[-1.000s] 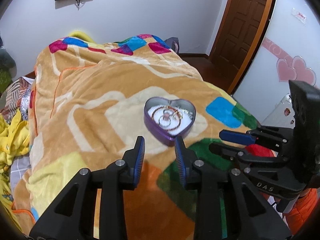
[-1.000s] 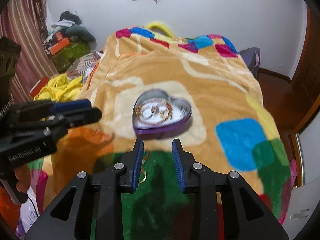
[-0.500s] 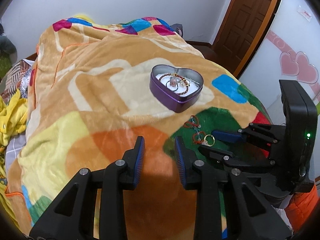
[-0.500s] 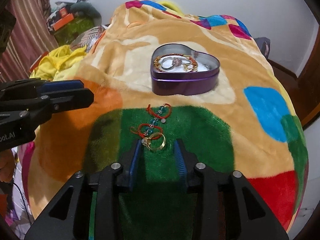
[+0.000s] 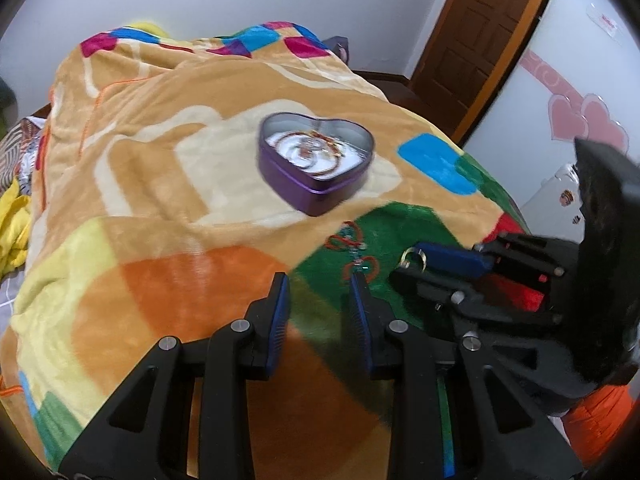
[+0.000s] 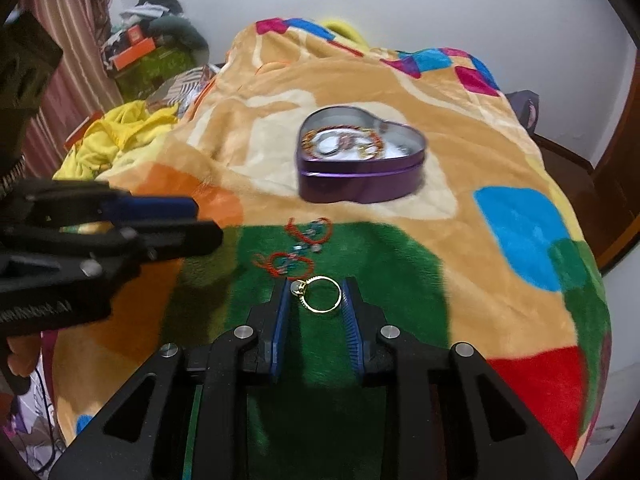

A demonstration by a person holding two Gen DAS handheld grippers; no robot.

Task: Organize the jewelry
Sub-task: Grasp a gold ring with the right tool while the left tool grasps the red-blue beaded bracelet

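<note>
A purple heart-shaped tin sits on the blanket and holds bracelets and rings. Two red cord bracelets lie on the green patch in front of the tin. A gold ring lies between the tips of my right gripper, which is open around it. My left gripper is open and empty, just left of the bracelets. Each gripper shows in the other's view: the right one, the left one.
The colourful blanket covers the bed. Yellow cloth and clutter lie to the left of the bed. A brown door stands to the right. The bed edge drops off close to me.
My right gripper moved forward and down so its open fingers now frame the gold ring. My left gripper lowered and moved closer to the bracelets.
</note>
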